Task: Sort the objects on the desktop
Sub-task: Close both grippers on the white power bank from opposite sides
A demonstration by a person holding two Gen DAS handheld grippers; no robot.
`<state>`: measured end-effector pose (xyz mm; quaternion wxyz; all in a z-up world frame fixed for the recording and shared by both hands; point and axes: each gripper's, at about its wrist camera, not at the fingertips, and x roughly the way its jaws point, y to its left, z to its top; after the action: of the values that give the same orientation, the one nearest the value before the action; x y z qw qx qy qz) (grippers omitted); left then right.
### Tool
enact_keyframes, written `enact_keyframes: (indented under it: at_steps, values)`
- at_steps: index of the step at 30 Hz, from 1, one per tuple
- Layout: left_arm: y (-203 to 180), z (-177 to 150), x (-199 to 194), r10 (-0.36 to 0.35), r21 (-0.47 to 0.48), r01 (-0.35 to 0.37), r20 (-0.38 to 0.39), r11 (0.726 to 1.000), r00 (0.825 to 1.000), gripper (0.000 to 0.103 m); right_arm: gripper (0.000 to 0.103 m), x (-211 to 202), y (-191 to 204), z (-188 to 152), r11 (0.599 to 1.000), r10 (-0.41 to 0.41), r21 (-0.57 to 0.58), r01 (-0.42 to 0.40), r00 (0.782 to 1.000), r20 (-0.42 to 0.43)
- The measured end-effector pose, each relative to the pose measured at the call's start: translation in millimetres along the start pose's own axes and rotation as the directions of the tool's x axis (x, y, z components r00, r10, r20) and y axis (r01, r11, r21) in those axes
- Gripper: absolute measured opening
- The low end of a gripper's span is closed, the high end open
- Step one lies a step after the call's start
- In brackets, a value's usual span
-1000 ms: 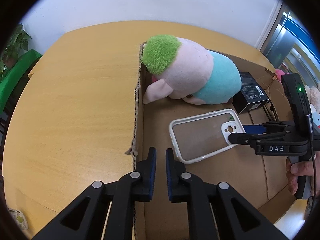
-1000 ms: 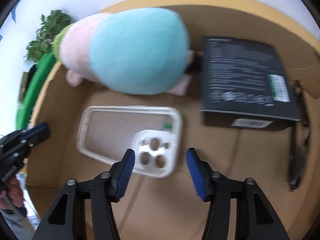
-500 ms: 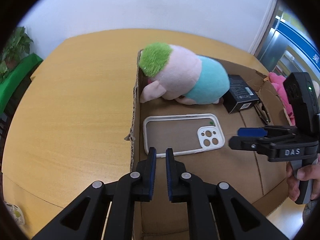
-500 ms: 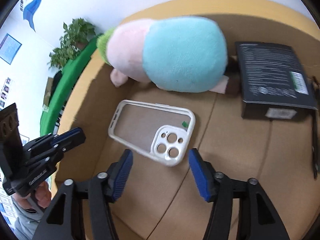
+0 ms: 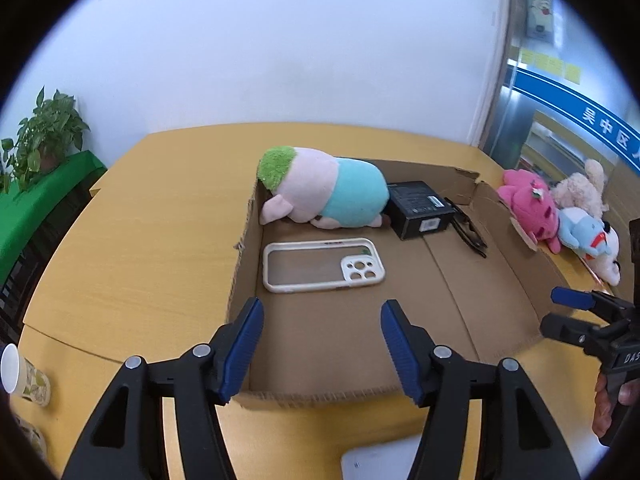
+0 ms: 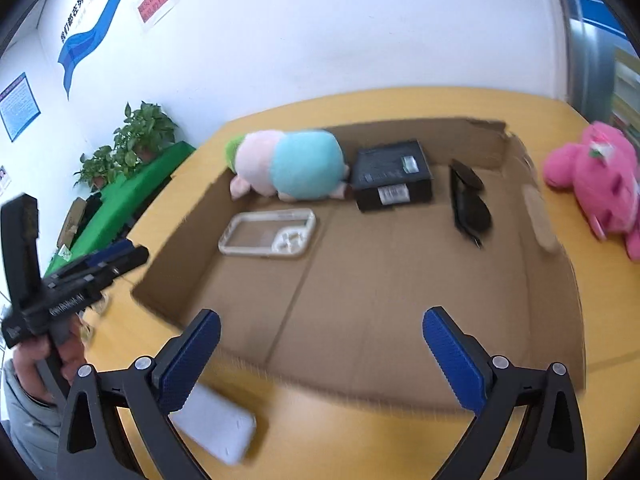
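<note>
A shallow cardboard box lies on the yellow table. In it are a pink, green and teal plush, a clear phone case, a black box and black sunglasses. My left gripper is open and empty above the box's near edge. My right gripper is open and empty, also near the front edge; it shows at the right of the left wrist view.
A white flat device lies on the table in front of the box. A pink plush and other soft toys lie right of the box. A paper cup stands at the left front.
Both grippers pulled back and up away from the phone case. The left gripper went from shut to open. The right opened wider.
</note>
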<state>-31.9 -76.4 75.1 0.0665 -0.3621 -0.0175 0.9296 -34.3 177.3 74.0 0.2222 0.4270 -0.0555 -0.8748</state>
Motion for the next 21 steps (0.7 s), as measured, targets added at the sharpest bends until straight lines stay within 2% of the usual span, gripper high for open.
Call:
enact_keyframes:
  at_steps: [2, 6, 9, 12, 15, 17, 19, 20, 21]
  values:
    - [-5, -14, -9, -0.020, 0.018, 0.020, -0.004, 1.000, 1.000, 0.066, 0.103, -3, 3, -20, 1.000, 0.001, -0.017, -0.002, 1.000, -0.018]
    - [-3, -45, -13, -0.111, -0.009, 0.110, -0.072, 0.994, 0.991, 0.066, 0.103, 4, 20, -71, 0.992, 0.089, -0.080, -0.099, 0.989, -0.119]
    - [-2, -70, -5, -0.154, -0.045, 0.149, -0.143, 0.988, 0.978, 0.066, 0.103, 19, 34, -95, 0.983, 0.139, -0.097, -0.157, 0.975, -0.174]
    - [1, -94, 12, -0.228, -0.105, 0.210, -0.220, 0.972, 0.948, 0.066, 0.102, 35, 53, -111, 0.968, 0.157, -0.166, -0.190, 0.968, -0.197]
    - [4, -111, 27, -0.279, -0.166, 0.241, -0.274, 0.956, 0.920, 0.064, 0.102, 45, 68, -121, 0.953, 0.146, -0.232, -0.193, 0.967, -0.207]
    - [2, -118, 34, -0.301, -0.189, 0.254, -0.289, 0.948, 0.909, 0.064, 0.102, 51, 76, -125, 0.945, 0.113, -0.279, -0.171, 0.971, -0.209]
    - [0, -125, 40, -0.323, -0.214, 0.265, -0.308, 0.940, 0.895, 0.058, 0.100, 56, 85, -130, 0.927, 0.066, -0.349, -0.135, 0.977, -0.203]
    - [-2, -125, 39, -0.320, -0.208, 0.266, -0.296, 0.941, 0.900, 0.054, 0.096, 58, 86, -132, 0.921, 0.055, -0.367, -0.130, 0.977, -0.207]
    - [-4, -127, 39, -0.326, -0.211, 0.271, -0.297, 0.939, 0.898, 0.053, 0.089, 62, 89, -133, 0.915, 0.034, -0.387, -0.115, 0.977, -0.212]
